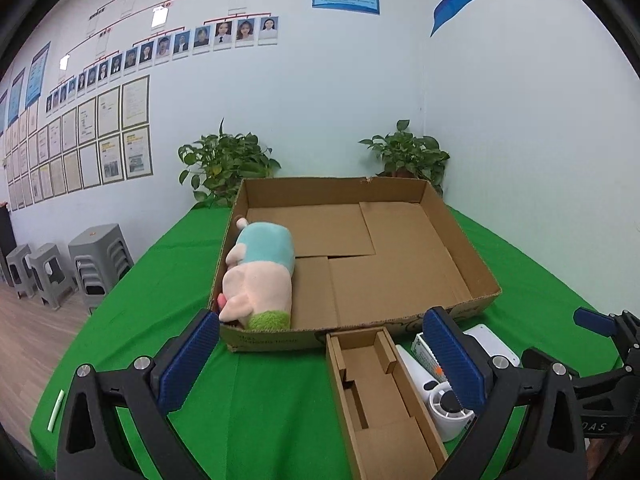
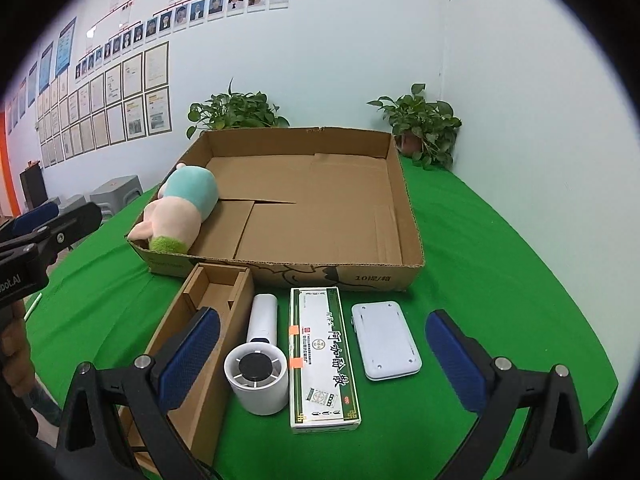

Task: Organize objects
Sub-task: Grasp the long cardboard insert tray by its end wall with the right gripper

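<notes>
A big open cardboard box (image 1: 476, 280) (image 2: 412, 240) stands on the green table. A plush toy (image 1: 260, 272) (image 2: 180, 204) lies inside along its left wall. In front of it lie a small narrow cardboard box (image 1: 376, 392) (image 2: 196, 320), a white handheld fan (image 2: 260, 360) (image 1: 436, 396), a long medicine carton (image 2: 322, 360) and a flat white device (image 2: 384, 340). My left gripper (image 1: 320, 360) is open and empty, above the table just before the big box. My right gripper (image 2: 320, 364) is open and empty, above the fan and carton.
Two potted plants (image 2: 236, 112) (image 2: 424, 124) stand behind the box by the wall. Grey stools (image 1: 96, 256) stand on the floor at the left. A pale green stick (image 1: 56, 410) lies near the table's left edge. The table is covered in green cloth (image 2: 500, 264).
</notes>
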Demonstrator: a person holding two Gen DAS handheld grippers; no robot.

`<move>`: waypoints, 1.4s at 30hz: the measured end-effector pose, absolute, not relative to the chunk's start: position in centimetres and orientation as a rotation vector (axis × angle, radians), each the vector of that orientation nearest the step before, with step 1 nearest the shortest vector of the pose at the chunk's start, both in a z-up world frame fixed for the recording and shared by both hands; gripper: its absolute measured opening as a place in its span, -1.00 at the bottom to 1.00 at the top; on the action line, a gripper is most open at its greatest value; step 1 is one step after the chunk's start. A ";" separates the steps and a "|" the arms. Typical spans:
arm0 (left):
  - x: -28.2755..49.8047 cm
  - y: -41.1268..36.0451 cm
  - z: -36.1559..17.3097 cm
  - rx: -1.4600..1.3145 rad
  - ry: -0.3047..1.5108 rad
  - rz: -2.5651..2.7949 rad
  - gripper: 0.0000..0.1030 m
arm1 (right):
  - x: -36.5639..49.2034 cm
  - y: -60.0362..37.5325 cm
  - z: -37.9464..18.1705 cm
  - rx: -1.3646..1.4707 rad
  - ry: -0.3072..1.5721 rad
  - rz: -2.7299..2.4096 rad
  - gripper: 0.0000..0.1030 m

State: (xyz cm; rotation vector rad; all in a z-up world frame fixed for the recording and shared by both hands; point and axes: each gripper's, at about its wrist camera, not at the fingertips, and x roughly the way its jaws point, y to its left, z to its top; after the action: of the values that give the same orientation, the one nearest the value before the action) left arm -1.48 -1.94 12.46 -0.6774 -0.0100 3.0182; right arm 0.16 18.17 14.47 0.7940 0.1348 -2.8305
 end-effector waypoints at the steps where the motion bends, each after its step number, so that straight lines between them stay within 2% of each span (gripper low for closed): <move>1: -1.3 -1.8 12.3 -0.685 -0.006 3.020 0.98 | 0.2 18.1 14.4 0.789 0.127 -2.832 0.99; 5: -0.9 -1.1 11.8 -0.695 0.020 3.033 0.96 | 0.6 17.9 13.9 0.768 0.097 -2.841 0.99; 9: -0.7 -0.8 11.7 -0.687 0.029 3.044 0.85 | 0.5 17.5 13.5 0.768 0.102 -2.834 0.99; 14: -0.6 -1.4 11.7 -0.678 0.004 3.060 0.56 | 0.2 17.7 13.2 0.761 0.060 -2.825 0.99; 15: -0.7 -1.5 11.7 -0.677 0.003 3.067 0.37 | 0.2 17.9 13.2 0.753 0.042 -2.825 0.99; 16: -0.6 -1.7 11.7 -0.668 0.002 3.076 0.07 | 0.2 18.1 13.1 0.742 0.028 -2.824 0.99; 18: -0.5 -2.2 11.7 -0.646 -0.026 3.081 -0.29 | 0.4 18.5 12.9 0.718 0.010 -2.819 0.95; 19: -0.4 -2.5 11.7 -0.642 -0.056 3.075 -0.41 | 0.6 18.7 12.8 0.705 0.008 -2.818 0.68; 20: -0.3 -2.9 11.6 -0.638 -0.082 3.072 -0.43 | 0.8 19.0 12.7 0.687 0.006 -2.813 0.11; 21: -0.2 -3.2 11.6 -0.634 -0.105 3.068 -0.43 | 1.1 19.2 12.7 0.674 0.005 -2.811 -0.18; 22: -0.2 -3.4 11.4 -0.634 -0.124 3.054 -0.43 | 1.3 19.5 12.7 0.668 0.007 -2.818 -0.59; 23: -0.2 -3.6 11.2 -0.643 -0.146 3.031 -0.39 | 1.5 19.8 12.7 0.663 0.005 -2.821 -0.63; 24: -0.3 -3.9 11.1 -0.668 -0.175 2.997 -0.11 | 1.7 20.2 12.6 0.655 -0.007 -2.811 -0.63; 25: -0.4 -4.2 10.8 -0.699 -0.208 2.965 0.48 | 1.8 20.7 12.6 0.652 -0.032 -2.777 -0.56; 26: -0.4 -4.6 10.5 -0.712 -0.240 2.946 0.74 | 1.7 21.0 12.5 0.661 -0.055 -2.739 -0.07; 27: -0.3 -5.0 10.3 -0.707 -0.282 2.927 0.90 | 1.6 21.2 12.3 0.687 -0.076 -2.695 0.37; 28: -0.3 -5.4 10.0 -0.707 -0.317 2.904 0.90 | 1.4 21.4 12.0 0.711 -0.092 -2.657 1.00; 31: -1.0 -5.8 8.8 -0.811 -0.346 2.827 0.90 | 1.8 21.2 10.9 0.759 -0.126 -2.523 0.99; 38: -5.3 -4.7 2.9 -1.149 -0.469 2.499 0.86 | 4.2 17.9 7.1 0.909 -0.070 -2.179 0.99; 39: -6.1 -4.3 1.8 -1.209 -0.481 2.454 0.82 | 4.6 17.2 6.8 0.917 -0.035 -2.169 0.99; 41: -6.9 -3.4 0.2 -1.273 -0.466 2.399 0.61 | 5.2 15.8 6.4 0.936 0.029 -2.187 0.98; 42: -7.3 -2.8 -0.7 -1.318 -0.447 2.369 0.44 | 5.1 15.2 6.2 0.952 0.038 -2.199 0.96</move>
State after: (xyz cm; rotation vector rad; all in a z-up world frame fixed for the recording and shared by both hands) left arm -7.31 -2.78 -0.72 -1.3181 -0.4465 2.3687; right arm 5.15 15.20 6.23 0.9524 0.0382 -2.1986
